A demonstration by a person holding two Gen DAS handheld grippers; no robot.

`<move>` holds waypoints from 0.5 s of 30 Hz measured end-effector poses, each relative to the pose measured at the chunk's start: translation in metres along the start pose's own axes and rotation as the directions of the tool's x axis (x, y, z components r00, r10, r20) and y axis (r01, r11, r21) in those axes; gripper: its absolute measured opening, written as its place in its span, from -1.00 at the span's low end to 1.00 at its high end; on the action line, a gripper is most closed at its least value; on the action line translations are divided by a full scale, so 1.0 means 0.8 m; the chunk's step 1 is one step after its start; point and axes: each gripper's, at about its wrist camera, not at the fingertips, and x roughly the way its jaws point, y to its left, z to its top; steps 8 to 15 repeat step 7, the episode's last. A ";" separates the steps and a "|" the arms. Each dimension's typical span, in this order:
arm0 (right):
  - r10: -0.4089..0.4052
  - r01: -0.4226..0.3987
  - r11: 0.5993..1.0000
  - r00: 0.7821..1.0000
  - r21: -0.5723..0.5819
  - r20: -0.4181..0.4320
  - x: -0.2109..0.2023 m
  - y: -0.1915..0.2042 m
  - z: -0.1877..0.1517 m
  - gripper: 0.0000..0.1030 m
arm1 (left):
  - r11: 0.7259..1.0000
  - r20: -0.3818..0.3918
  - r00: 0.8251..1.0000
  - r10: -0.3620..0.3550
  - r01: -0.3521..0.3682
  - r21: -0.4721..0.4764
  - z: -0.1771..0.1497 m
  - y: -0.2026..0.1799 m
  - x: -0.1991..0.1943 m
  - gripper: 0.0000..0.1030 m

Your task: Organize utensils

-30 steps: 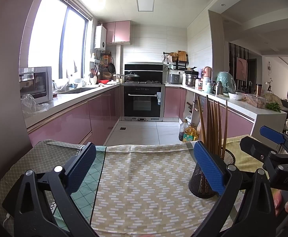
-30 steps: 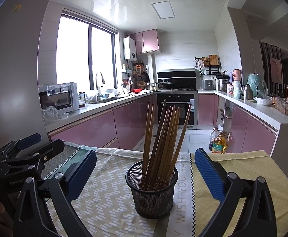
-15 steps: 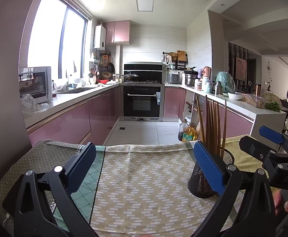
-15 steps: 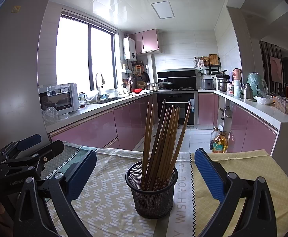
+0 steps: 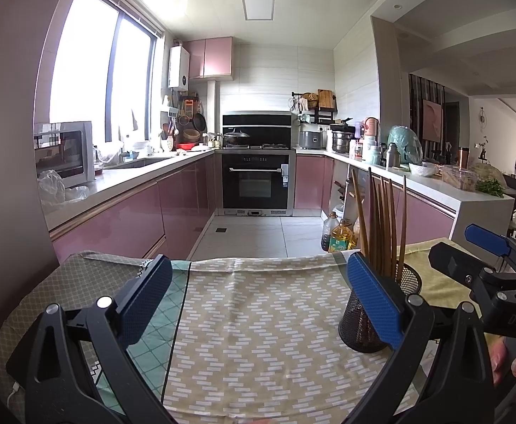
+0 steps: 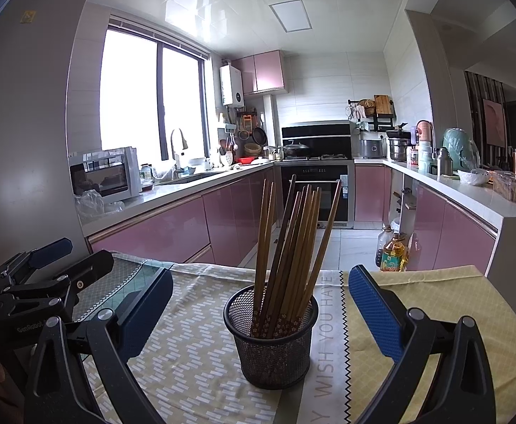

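A black mesh holder (image 6: 271, 339) is seen upright on the patterned tablecloth (image 6: 187, 349), with a bundle of wooden chopsticks (image 6: 289, 247) stood inside it, tips fanned upward. The right gripper (image 6: 261, 312) is held spread wide and empty – the holder sits between its blue pads, touching neither. The left gripper (image 5: 259, 304) is likewise released, with nothing grasped, above bare cloth; the holder is found just beyond its right finger (image 5: 373, 304).

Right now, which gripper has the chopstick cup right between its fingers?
The right gripper. The mesh cup of chopsticks sits centered before it, while the left gripper points at bare tablecloth.
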 end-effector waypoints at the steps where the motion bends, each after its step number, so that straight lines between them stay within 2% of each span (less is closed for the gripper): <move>1: -0.007 0.007 1.000 1.000 -0.001 -0.001 -0.001 -0.001 -0.001 0.87 | 1.000 -0.009 1.000 -0.001 0.001 -0.005 0.000 0.001 0.002 0.89; 4: -0.041 0.041 0.999 0.999 0.002 -0.021 -0.001 -0.018 -0.006 0.87 | 1.000 -0.038 0.999 -0.002 0.002 -0.012 -0.003 0.006 0.008 0.89; 7: -0.116 0.117 0.993 0.988 0.014 -0.099 0.008 -0.055 -0.015 0.87 | 1.000 -0.074 0.997 0.003 -0.004 -0.010 -0.007 0.015 0.018 0.89; 15: -0.116 0.117 0.993 0.988 0.014 -0.099 0.008 -0.055 -0.015 0.87 | 1.000 -0.074 0.997 0.003 -0.004 -0.010 -0.007 0.015 0.018 0.89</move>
